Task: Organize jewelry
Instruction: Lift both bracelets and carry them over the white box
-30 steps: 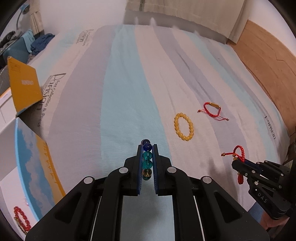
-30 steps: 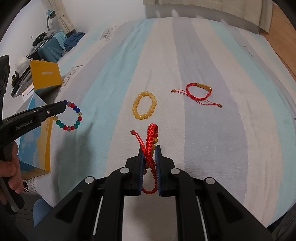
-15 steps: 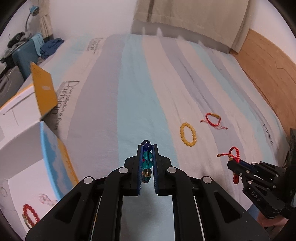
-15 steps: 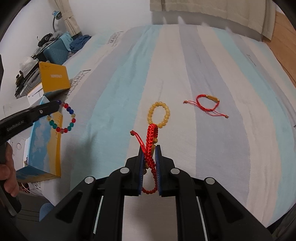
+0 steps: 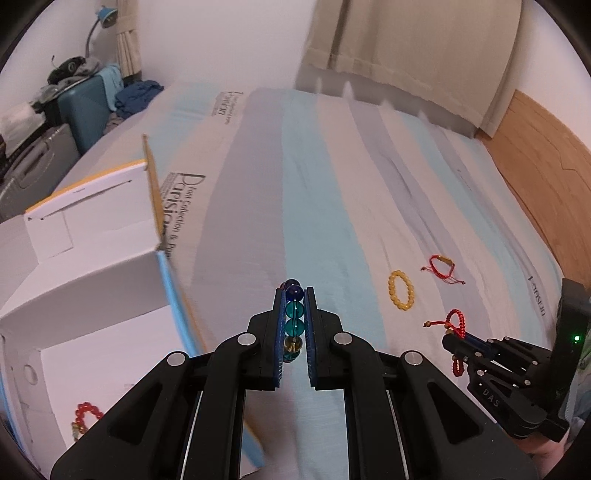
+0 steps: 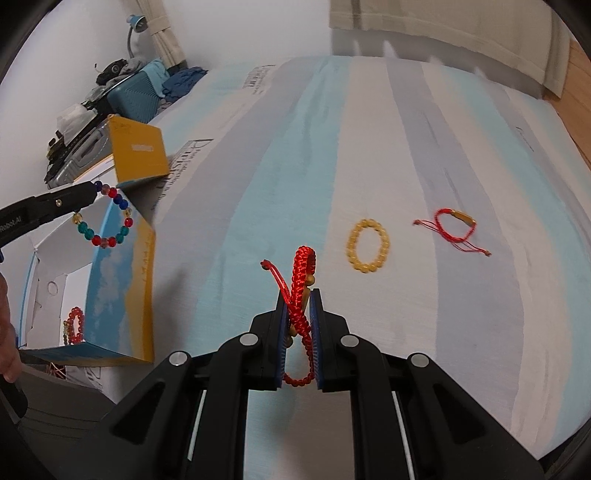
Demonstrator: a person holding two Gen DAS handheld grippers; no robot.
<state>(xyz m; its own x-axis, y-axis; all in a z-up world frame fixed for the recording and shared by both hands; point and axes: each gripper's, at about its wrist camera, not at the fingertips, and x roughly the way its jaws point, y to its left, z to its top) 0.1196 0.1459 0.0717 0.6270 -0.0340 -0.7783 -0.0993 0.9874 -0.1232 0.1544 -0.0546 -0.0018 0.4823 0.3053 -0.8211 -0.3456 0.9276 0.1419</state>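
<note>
left tongs (image 5: 294, 295) clamped on bead bracelet (image 6: 107, 218) beside box (image 5: 92, 295) | right tongs (image 6: 299, 299) clamped on red bracelet (image 6: 301, 280) | yellow bracelet (image 6: 367, 245), cord bracelet (image 6: 452, 229) on bed (image 6: 369, 129)

Striped bed (image 5: 332, 192) below beige curtains (image 5: 413, 48), white wall, blue lamp (image 6: 138, 22), teal suitcase (image 5: 86, 110) leftward

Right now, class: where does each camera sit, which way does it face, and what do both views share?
Left wrist: on left gripper, facing down over the bed; its fingers clamp the bead bracelet.
Right wrist: on right gripper, facing likewise; clamps the red cord; a hand shows.
Shared: box, yellow bracelet, each other's gripper.
</note>
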